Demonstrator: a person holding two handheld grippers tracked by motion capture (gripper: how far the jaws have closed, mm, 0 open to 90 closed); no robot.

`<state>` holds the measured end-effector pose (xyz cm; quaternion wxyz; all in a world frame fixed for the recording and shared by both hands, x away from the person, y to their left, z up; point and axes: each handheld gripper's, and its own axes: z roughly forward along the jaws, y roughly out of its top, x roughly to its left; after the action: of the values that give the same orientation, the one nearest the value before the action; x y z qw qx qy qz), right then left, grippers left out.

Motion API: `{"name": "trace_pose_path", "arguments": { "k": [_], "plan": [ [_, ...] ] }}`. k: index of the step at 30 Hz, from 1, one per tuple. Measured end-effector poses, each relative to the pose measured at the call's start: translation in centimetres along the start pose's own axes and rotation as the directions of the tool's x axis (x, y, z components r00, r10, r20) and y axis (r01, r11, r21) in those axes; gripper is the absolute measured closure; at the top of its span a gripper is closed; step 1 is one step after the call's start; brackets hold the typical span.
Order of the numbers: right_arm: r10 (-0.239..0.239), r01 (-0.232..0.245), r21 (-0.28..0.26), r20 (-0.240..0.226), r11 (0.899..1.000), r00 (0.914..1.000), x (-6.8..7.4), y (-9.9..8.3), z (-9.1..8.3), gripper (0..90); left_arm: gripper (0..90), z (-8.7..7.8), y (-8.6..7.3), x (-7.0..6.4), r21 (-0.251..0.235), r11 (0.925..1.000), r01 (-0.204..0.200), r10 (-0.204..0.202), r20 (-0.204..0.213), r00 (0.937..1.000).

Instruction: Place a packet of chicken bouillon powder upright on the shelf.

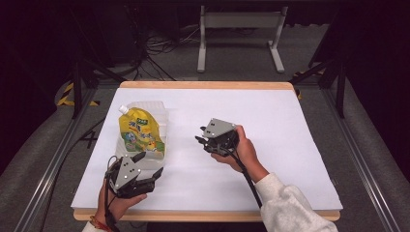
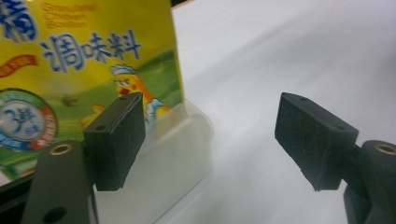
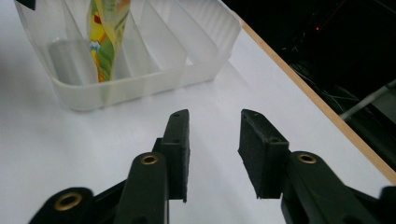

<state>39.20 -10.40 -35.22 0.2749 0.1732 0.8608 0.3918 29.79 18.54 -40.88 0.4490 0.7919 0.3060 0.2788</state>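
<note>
A yellow spouted pouch [image 1: 139,133] stands upright in a clear plastic divider rack [image 1: 157,112] on the left part of the white table. My left gripper [image 1: 149,165] sits just in front of the rack's near end, open wide with nothing between its pads. In the left gripper view the pouch [image 2: 84,60] and the rack's corner [image 2: 173,158] lie just behind the left pad [image 2: 116,140]. My right gripper [image 1: 199,135] hovers at the table's middle, right of the rack, and points at it. In the right gripper view it [image 3: 215,149] is open and empty, with the rack [image 3: 140,79] and pouch [image 3: 105,42] ahead.
The white sheet [image 1: 270,125] covers a wood-edged table; its edge [image 3: 308,93] runs close on the right in the right gripper view. A white metal stand [image 1: 239,29] and cables lie on the floor behind. Metal rails flank both sides.
</note>
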Motion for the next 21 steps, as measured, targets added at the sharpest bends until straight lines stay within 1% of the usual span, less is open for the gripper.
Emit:
{"name": "trace_pose_path", "arguments": {
  "k": [2,5,6,8,9,12,16,17,19,21],
  "plan": [
    [-0.001,0.001,0.006,0.005,1.000,1.0000,-0.2,-0.2,-0.3,61.7,23.6,0.0,0.0,-0.3,0.000,0.9999,0.011,-0.011,0.010,0.9999],
    [-0.001,0.001,0.026,0.015,1.000,0.9999,-0.5,-0.7,-0.7,56.8,20.3,0.1,0.1,-0.7,0.002,0.9999,0.014,-0.014,0.001,0.9999],
    [-0.001,0.001,0.026,0.015,1.000,0.9999,-0.5,-0.7,-0.7,56.8,20.3,0.1,0.2,-0.8,0.000,0.9999,0.015,-0.015,0.006,0.9999],
    [-0.003,0.002,0.043,0.020,0.999,0.9998,-0.7,-1.0,-1.0,55.4,19.7,-0.2,0.3,-1.2,-0.010,0.9999,0.009,-0.009,-0.009,0.9999],
    [0.002,-0.003,0.043,0.023,0.999,0.9997,-0.8,-1.2,-1.2,54.5,19.7,-0.3,0.3,-1.3,-0.015,0.9999,0.004,-0.004,-0.001,1.0000],
    [0.018,-0.019,0.044,0.024,0.999,0.9996,-1.1,-1.6,-1.6,51.9,18.6,-0.5,0.3,-1.8,-0.010,0.9999,-0.007,0.007,0.024,0.9997],
    [0.023,-0.025,0.055,0.027,0.998,0.9994,-1.4,-2.2,-2.1,50.7,18.8,-0.5,0.3,-2.1,-0.014,0.9999,-0.006,0.006,0.031,0.9995],
    [0.025,-0.026,0.059,0.029,0.998,0.9993,-1.5,-2.4,-2.2,49.9,18.8,-0.3,0.2,-2.3,-0.014,0.9999,-0.001,0.001,0.049,0.9988],
    [0.034,-0.036,0.070,0.028,0.997,0.9990,-1.7,-2.9,-2.6,48.8,19.6,0.0,0.1,-2.6,0.000,0.9999,-0.015,0.015,0.057,0.9983],
    [0.039,-0.041,0.071,0.038,0.997,0.9985,-1.9,-3.3,-3.0,47.9,21.1,0.3,0.1,-3.0,0.008,0.9996,-0.026,0.025,0.081,0.9964]
  ]
}}
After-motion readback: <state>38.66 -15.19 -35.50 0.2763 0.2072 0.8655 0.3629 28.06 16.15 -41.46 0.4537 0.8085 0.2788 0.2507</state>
